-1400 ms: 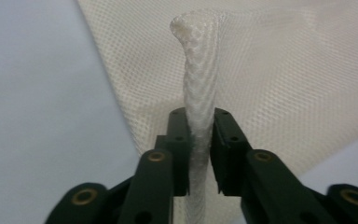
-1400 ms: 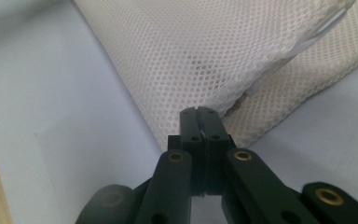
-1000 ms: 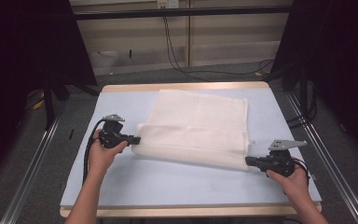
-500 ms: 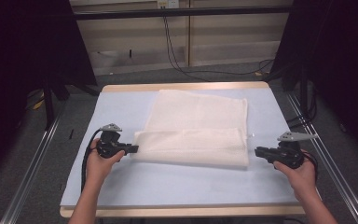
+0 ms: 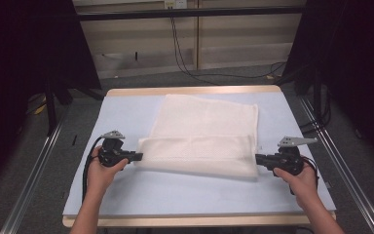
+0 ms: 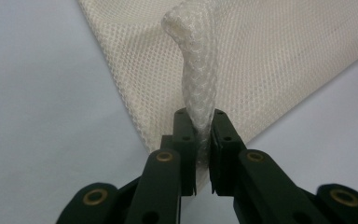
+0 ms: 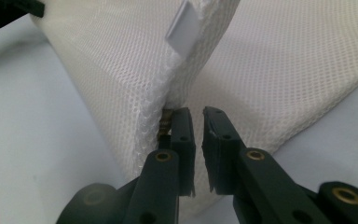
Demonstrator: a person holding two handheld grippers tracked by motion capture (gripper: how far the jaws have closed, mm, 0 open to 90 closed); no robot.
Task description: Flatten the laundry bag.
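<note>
A white mesh cloth (image 5: pixel 204 122) lies on the pale blue table (image 5: pixel 126 109), its near part folded over into a band (image 5: pixel 195 155). My left gripper (image 5: pixel 137 157) is at the band's left end, shut on a bunched ridge of the mesh (image 6: pixel 198 70) that runs between its jaws (image 6: pixel 200 119). At the band's right end sits my right gripper (image 5: pixel 259 159). Its jaws (image 7: pixel 196 114) have just been opening and stand slightly apart with nothing between them. The folded mesh corner (image 7: pixel 121 79) rests just beyond and left of the tips, with a small white tag (image 7: pixel 182 25) on it.
The table's wooden edge (image 5: pixel 195 90) runs along the far side, with metal rails (image 5: pixel 34 165) on the floor at either side. Bare blue tabletop (image 5: pixel 185 195) lies between the cloth and the near edge. Cables (image 5: pixel 185 53) hang at the back wall.
The right gripper has let go of the cloth's right corner and shifted slightly away. The folded band, earlier held slanted, now lies flat and straight. The left gripper keeps its hold.
</note>
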